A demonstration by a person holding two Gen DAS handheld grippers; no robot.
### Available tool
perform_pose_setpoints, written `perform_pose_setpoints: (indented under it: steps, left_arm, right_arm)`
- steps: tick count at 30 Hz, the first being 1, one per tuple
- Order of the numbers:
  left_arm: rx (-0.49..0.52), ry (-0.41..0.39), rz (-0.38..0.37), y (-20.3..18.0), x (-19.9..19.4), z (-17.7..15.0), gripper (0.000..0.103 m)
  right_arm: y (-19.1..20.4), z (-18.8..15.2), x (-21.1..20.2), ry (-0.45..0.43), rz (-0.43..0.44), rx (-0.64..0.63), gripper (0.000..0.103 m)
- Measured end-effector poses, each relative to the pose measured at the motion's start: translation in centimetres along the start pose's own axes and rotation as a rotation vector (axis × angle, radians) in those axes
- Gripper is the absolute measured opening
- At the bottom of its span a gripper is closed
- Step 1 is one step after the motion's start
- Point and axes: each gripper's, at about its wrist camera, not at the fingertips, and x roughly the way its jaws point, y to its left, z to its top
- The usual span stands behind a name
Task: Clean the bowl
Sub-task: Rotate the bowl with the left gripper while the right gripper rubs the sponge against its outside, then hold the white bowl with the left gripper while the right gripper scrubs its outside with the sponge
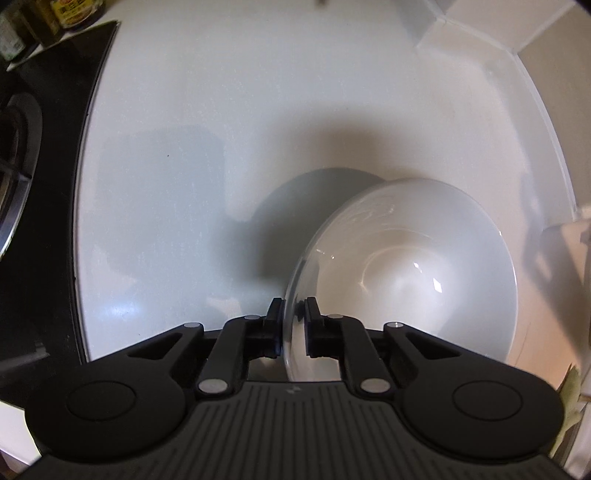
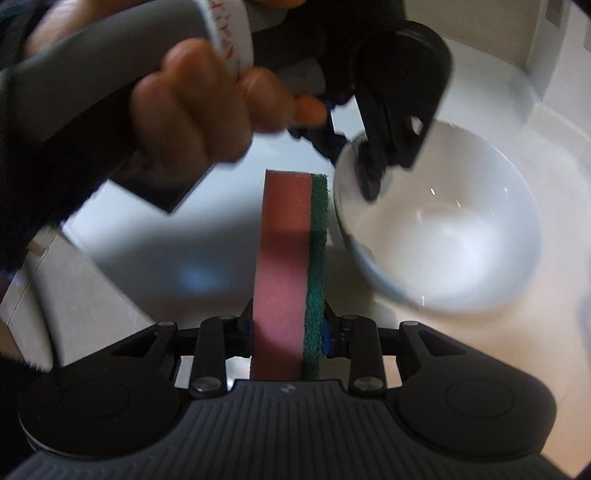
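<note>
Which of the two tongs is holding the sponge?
The right tongs hold the pink-and-green sponge, squeezed upright between their fingers. The left tongs instead straddle the rim of the white bowl.

No text can be read. The labels on the jars [image 1: 70, 14] at the stove's edge are blurred, and the red marks on the white band [image 2: 229, 37] above the hand [image 2: 207, 107] stay illegible.

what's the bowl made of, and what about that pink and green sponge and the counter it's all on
The bowl looks like glazed white ceramic or porcelain: smooth, with sharp bright glints inside. The sponge seems soft pink foam, finely pored, backed by a coarse green fibrous scouring layer. The counter is a smooth, pale, faintly speckled surface with soft reflections, possibly stone composite or laminate; the pictures leave that open.
</note>
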Motion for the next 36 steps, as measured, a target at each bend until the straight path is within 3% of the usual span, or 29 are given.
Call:
perform_pose_setpoints:
  steps: [4, 15, 21, 25, 28, 32, 36]
  left_arm:
    - [0.035, 0.005, -0.011, 0.7, -0.2, -0.2, 0.012]
    - [0.213, -0.007, -0.032, 0.5, -0.5, -1.5, 0.02]
    - [0.252, -0.008, -0.037, 1.2, -0.7, -1.8, 0.021]
    - [0.266, -0.01, -0.035, 1.3, -0.8, -1.9, 0.023]
    - [0.283, -0.027, -0.029, 0.9, -1.1, -2.6, 0.031]
    - [0.296, -0.037, -0.027, 0.4, -1.7, -3.2, 0.033]
    - [0.318, -0.05, -0.019, 0.3, -2.2, -3.8, 0.033]
  right_arm:
    - [-0.5, 0.8, 0.3, -0.012, -0.028, 0.042, 0.026]
    - [-4.6, -2.8, -3.0, 0.12, -0.08, -0.046, 0.026]
    - [-8.5, -3.5, -4.3, 0.159, -0.232, -0.034, 0.026]
    - [-11.8, -1.3, -4.9, 0.155, -0.241, -0.005, 0.026]
    - [-12.6, 0.2, -3.9, 0.16, -0.264, -0.009, 0.026]
    - [-13.3, 2.0, -3.0, 0.145, -0.265, -0.015, 0.026]
    - [-14.8, 5.3, -0.9, 0.128, -0.249, -0.1, 0.026]
